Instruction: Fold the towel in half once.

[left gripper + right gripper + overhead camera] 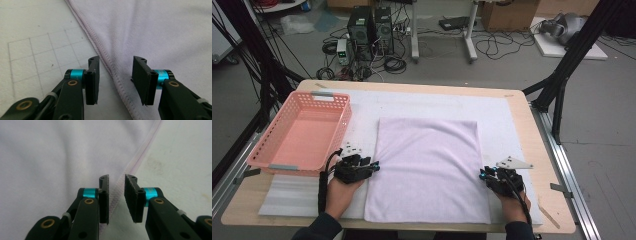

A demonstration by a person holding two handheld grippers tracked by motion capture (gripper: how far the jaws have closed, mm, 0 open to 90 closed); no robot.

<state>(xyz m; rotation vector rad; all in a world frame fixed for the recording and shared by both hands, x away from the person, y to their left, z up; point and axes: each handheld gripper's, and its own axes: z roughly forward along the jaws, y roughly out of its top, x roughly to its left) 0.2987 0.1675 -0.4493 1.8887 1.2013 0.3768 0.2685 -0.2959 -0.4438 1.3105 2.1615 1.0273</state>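
Table (532, 150): pale wood top with rounded corners; it carries everything listed below.
White mat (492, 107): lies under the towel and runs out past it on every side; in the left gripper view a faint pencilled grid (45, 55) shows on it just beside the towel's left hem.
Towel (428, 167): pale lilac, spread flat and roughly square, at mid-table on the mat; its near edge is close to the person's side. It serves as the landmark for all entries. Stitched hem visible along both side edges (110, 65) (130, 170).
Basket (268, 145): pink plastic, perforated walls, left of the towel and apart from it, toward the table's left edge; nothing seen inside.
Left hand (343, 192): comes in from the bottom, left of the towel's near-left part, dark sleeve at the wrist.
Right hand (512, 200): comes in from the bottom, right of the towel's near-right part.
Left gripper (374, 166) (115, 80): at the towel's left edge, pointing inward. Jaws stand wide apart; the hem runs through the gap, one jaw over the mat and the other over the cloth. Nothing is clamped.
Right gripper (482, 174) (116, 197): at the towel's right edge, pointing inward. Jaws parted by a narrower gap, astride the hem, not pinching it. Whether the tips touch the cloth I cannot tell.
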